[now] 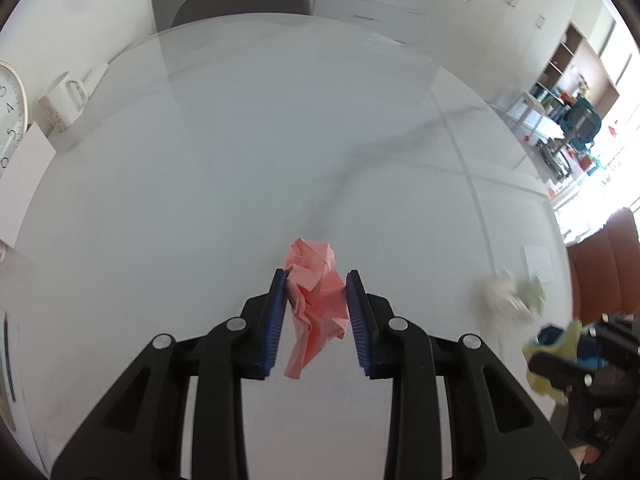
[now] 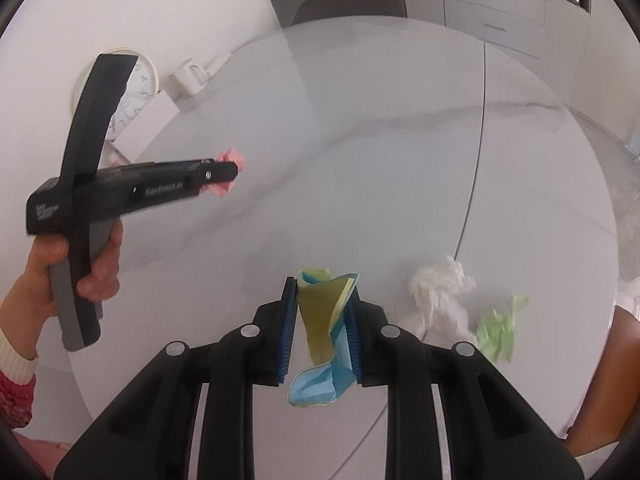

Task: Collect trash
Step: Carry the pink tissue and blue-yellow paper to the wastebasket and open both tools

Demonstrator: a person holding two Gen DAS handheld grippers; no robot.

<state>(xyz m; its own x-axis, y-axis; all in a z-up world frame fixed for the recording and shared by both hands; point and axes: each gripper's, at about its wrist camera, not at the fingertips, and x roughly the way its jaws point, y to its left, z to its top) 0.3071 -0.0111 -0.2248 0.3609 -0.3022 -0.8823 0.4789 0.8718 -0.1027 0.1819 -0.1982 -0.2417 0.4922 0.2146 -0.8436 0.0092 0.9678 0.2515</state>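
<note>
My left gripper (image 1: pixel 316 288) is shut on a crumpled pink paper (image 1: pixel 316 292) and holds it above the white round table (image 1: pixel 240 160). From the right wrist view the left gripper (image 2: pixel 236 168) shows at the left with the pink paper (image 2: pixel 228 158) in its tip. My right gripper (image 2: pixel 324 300) is shut on a yellow and blue paper (image 2: pixel 320 320), which hangs down between the pads. In the left wrist view that paper (image 1: pixel 556 344) shows at the right edge. A crumpled white tissue (image 2: pixel 440 292) and a green paper wad (image 2: pixel 500 328) lie on the table to the right.
A white clock (image 1: pixel 10 116), a white mug (image 1: pixel 68 96) and a white box (image 1: pixel 24 160) stand at the table's left edge. A grey chair (image 1: pixel 244 4) is at the far side. An orange seat (image 1: pixel 604 268) is to the right.
</note>
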